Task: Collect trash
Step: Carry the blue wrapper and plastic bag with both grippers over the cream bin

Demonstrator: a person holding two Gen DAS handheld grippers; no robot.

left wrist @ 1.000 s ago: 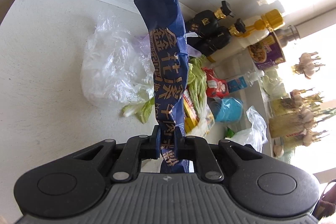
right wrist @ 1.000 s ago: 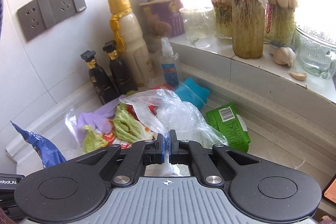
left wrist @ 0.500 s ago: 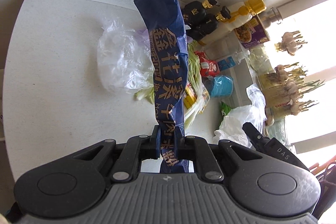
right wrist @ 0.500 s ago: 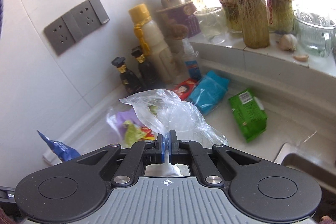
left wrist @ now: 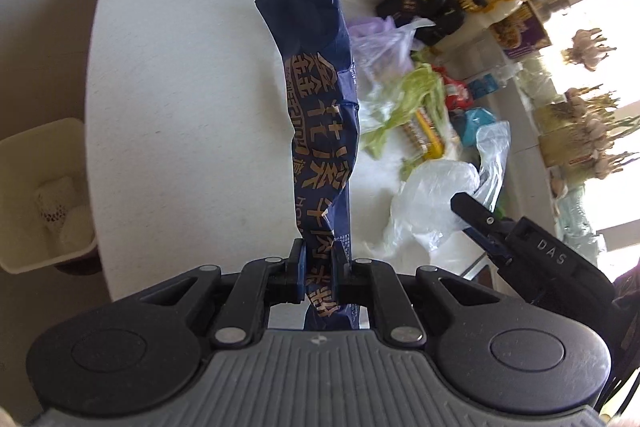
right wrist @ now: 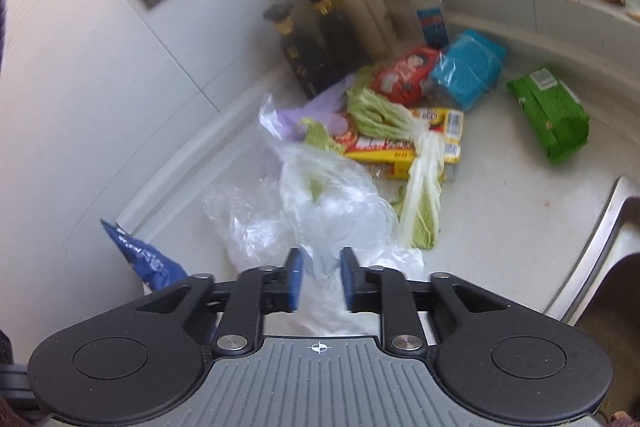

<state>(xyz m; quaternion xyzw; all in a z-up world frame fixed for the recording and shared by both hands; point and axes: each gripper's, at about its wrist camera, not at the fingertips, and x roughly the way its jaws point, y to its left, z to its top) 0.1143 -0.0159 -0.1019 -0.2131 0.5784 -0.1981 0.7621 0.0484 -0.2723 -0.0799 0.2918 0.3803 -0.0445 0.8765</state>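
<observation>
Left hand-held gripper (left wrist: pixel 319 267): jaws clamped on the upright dark blue wrapper (left wrist: pixel 320 115) above the tabletop (left wrist: pixel 192 107). Right hand-held gripper (right wrist: pixel 320 277): jaws opening, clear plastic bag (right wrist: pixel 332 211) between them, near the vegetable scraps (right wrist: pixel 420 195).

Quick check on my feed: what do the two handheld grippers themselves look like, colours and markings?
Both look alike: a grey ribbed housing with a small crosshair mark, black linkage arms with silver pivot pins, two round black caps, and black fingers faced with blue pads. The left gripper shows this close up, as does the right gripper. Seen from the left camera, the right one's black body carries white "DAS" lettering.
</observation>
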